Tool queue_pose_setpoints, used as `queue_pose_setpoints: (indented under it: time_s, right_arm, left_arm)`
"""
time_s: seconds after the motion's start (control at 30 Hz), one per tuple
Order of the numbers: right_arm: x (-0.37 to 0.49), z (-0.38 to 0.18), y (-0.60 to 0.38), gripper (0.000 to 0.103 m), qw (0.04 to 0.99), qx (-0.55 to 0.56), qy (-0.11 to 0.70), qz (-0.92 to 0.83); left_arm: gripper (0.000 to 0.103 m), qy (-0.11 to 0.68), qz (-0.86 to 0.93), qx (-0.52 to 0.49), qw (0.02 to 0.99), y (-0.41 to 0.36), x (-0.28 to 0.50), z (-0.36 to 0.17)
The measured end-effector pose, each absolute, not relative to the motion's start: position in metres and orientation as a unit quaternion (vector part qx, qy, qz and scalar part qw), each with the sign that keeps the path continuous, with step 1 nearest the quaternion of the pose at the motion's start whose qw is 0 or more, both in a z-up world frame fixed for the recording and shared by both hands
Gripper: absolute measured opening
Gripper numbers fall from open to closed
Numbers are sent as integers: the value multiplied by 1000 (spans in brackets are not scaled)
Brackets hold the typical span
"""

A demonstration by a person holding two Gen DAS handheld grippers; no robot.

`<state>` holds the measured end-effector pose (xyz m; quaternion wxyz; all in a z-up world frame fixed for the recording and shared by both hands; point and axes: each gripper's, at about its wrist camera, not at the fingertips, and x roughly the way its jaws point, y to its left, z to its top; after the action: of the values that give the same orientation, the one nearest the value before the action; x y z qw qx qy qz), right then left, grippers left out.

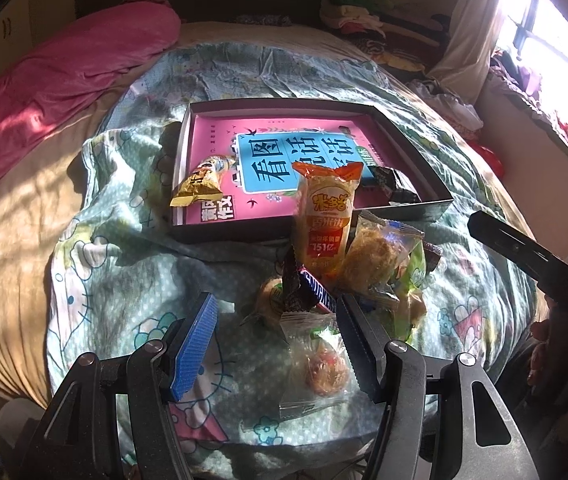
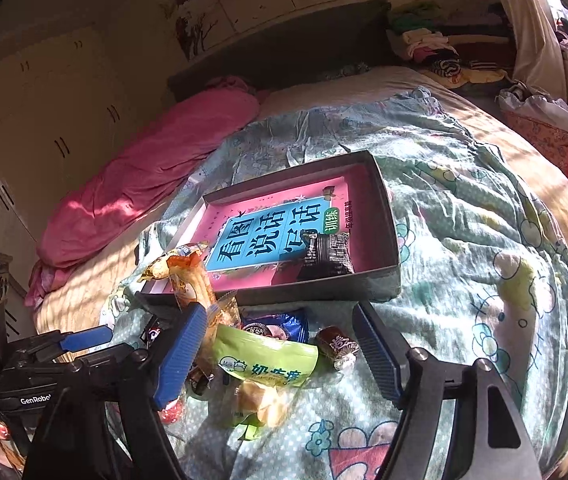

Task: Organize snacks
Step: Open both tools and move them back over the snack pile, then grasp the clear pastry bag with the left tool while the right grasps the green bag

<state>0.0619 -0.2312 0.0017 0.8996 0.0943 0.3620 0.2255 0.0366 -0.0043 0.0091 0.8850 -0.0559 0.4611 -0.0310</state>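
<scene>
Sunlight falls across a bed whose patterned quilt is rumpled, with a pink blanket bunched along one side and piled clothes at the head; a shallow dark box lies on the quilt with a pink book flat inside it; a gold packet rests over the box's near left edge, and a black packet sits in the box's near right corner; just in front of the box lies a heap of snacks: an orange packet leaning up against the box wall, a clear-wrapped cake beside it, a chocolate bar, a green packet, a small brown sweet and a clear packet; the left gripper hangs over the near end of the heap with its jaws spread, the clear packet lying between them untouched; the right gripper has its jaws spread apart too, the green packet and brown sweet lying between them, pinching nothing.
</scene>
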Motion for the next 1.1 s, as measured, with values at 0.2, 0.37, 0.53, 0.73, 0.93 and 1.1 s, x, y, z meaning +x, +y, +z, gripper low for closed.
queue_pose_setpoints:
  time_s: [0.2, 0.37, 0.53, 0.73, 0.93, 1.1]
  right_arm:
    - [57, -7, -225, 76, 891, 85, 382, 231]
    - [54, -16, -219, 76, 882, 77, 401, 235]
    - [52, -23, -215, 76, 874, 68, 418, 239]
    - [52, -38, -207, 76, 857, 57, 452, 240]
    - [56, -50, -205, 76, 847, 54, 471, 241]
    - [61, -62, -201, 76, 839, 48, 483, 245]
  left_arm:
    - [64, 472, -40, -49, 879, -9, 33, 3]
    - [64, 478, -45, -48, 876, -10, 32, 0]
    - [64, 491, -51, -53, 868, -11, 31, -7]
    - [64, 508, -62, -58, 857, -14, 30, -20]
    - [64, 514, -72, -66, 852, -17, 30, -26]
    - [64, 522, -77, -66, 847, -19, 29, -31]
